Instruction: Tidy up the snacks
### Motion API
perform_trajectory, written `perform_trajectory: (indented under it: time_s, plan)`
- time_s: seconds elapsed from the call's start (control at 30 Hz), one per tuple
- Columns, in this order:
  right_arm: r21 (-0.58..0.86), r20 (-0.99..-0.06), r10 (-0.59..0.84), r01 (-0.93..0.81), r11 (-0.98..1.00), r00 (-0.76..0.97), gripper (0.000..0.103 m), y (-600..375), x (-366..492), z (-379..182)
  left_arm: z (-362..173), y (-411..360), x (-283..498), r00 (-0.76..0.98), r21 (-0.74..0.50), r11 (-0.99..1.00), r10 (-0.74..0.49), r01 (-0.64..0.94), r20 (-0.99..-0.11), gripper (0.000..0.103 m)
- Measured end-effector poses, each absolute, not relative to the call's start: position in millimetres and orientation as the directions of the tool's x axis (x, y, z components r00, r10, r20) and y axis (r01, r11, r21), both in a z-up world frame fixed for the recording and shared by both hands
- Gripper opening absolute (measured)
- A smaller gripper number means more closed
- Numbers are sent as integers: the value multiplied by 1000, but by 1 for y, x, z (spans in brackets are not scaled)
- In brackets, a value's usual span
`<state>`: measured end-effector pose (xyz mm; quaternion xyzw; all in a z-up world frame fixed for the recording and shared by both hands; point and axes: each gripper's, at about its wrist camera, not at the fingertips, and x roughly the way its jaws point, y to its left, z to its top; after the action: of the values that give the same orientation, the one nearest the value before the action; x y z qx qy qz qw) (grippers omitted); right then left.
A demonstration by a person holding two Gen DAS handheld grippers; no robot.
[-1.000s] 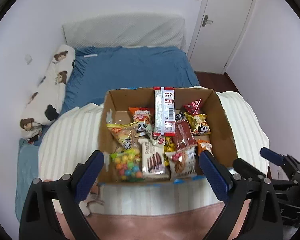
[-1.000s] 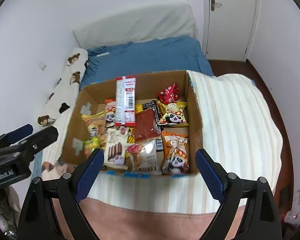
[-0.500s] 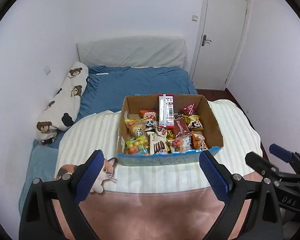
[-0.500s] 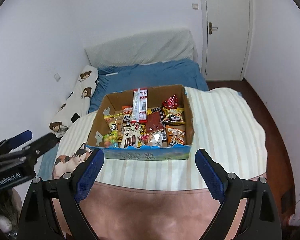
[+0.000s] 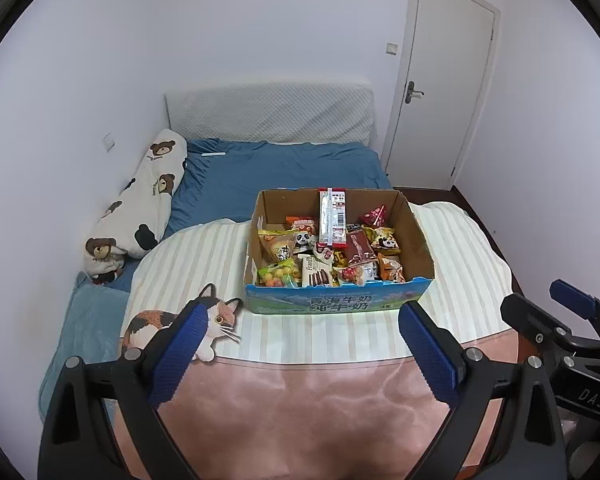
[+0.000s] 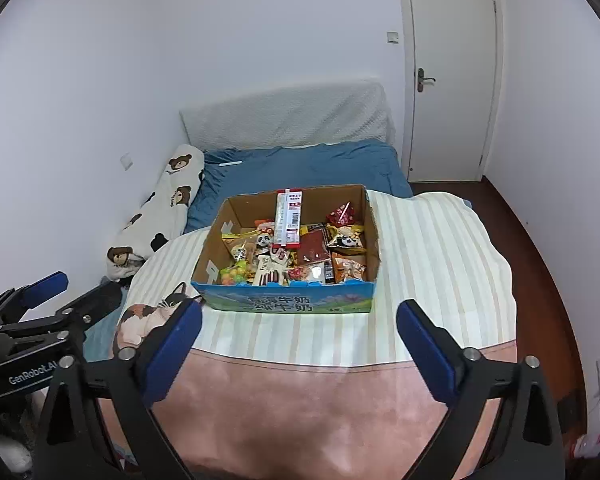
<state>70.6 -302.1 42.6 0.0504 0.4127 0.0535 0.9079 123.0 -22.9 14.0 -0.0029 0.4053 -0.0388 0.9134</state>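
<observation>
Behind box (image 5: 338,303) now, both grippers pulled back, fingers apart.

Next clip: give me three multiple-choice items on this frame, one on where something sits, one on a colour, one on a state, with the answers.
1. Where does the snack box sit?
A. on the striped blanket
B. on the floor by the door
C. on the bear pillow

2. What colour are the pads of the right gripper?
A. red
B. blue
C. white

3. How does the left gripper stand?
A. shut on a snack
B. shut and empty
C. open and empty

Answers: 1 A, the striped blanket shows all around the box; 2 B, both pads are blue; 3 C, the jaws stand wide apart short of the box with nothing between them.
</observation>
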Motion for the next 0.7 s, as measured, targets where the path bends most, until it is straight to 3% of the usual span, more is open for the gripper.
perform_trajectory:
  time_s: [0.3, 0.7]
  plan:
    - [105, -752, 90, -16, 994, 653, 102, -311, 93, 25, 4, -27, 145, 675, -25, 999, -46, 41, -736, 103]
    - [102, -806, 69, 23, 995, 588, 102, -322, 163, -15, -35, -38, 205, 609, 6, 1000, -14, 30, -793, 103]
